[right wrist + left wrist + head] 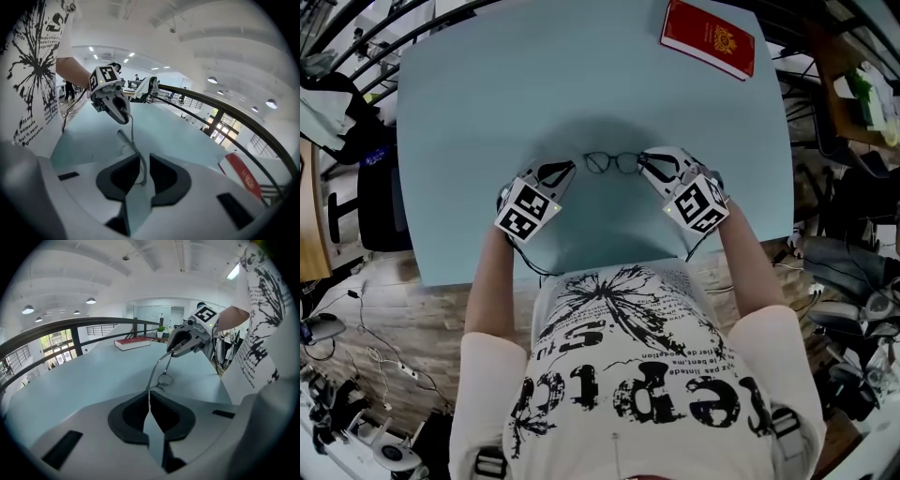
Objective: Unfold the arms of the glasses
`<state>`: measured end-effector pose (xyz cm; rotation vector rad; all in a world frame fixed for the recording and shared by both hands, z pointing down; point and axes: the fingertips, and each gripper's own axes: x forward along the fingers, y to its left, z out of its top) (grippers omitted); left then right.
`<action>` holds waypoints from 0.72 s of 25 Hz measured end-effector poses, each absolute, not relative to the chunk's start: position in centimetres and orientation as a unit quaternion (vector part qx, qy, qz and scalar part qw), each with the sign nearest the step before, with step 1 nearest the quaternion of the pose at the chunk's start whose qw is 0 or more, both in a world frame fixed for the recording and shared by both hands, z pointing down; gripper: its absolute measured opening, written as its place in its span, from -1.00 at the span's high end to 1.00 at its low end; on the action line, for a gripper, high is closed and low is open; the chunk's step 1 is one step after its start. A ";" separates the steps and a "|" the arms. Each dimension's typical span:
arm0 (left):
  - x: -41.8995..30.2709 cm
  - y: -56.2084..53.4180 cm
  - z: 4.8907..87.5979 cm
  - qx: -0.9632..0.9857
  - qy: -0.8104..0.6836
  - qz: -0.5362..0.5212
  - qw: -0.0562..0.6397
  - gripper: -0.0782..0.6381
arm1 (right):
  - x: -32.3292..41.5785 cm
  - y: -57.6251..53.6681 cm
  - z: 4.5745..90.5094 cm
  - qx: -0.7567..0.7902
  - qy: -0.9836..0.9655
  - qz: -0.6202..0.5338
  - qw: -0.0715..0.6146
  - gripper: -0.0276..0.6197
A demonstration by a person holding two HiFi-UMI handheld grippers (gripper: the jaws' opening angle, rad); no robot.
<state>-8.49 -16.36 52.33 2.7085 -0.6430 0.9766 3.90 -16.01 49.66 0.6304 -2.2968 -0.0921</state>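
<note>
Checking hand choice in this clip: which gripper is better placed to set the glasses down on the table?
Probably left. The left gripper is pinched shut on one arm of the glasses; the right gripper has its jaws apart around the other arm, not pressing it.

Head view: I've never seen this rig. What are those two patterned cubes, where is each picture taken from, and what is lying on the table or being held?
There is no robot arm. A person holds a two-jaw gripper in each hand, and the cubes are parts of those grippers. The head view looks down from the person's head. The other two cameras ride on the grippers and look along their jaws. A red book lies at the far corner of the light blue table. The glasses sit between the grippers. The left gripper is closed on one arm. The right gripper has its jaws slightly apart, with the other arm's tip between them.
</note>
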 end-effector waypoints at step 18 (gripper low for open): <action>-9.4 -16.3 43.4 0.910 -0.347 0.223 0.040 0.72 | 10.1 -15.9 45.6 0.436 -0.847 0.023 0.302 0.88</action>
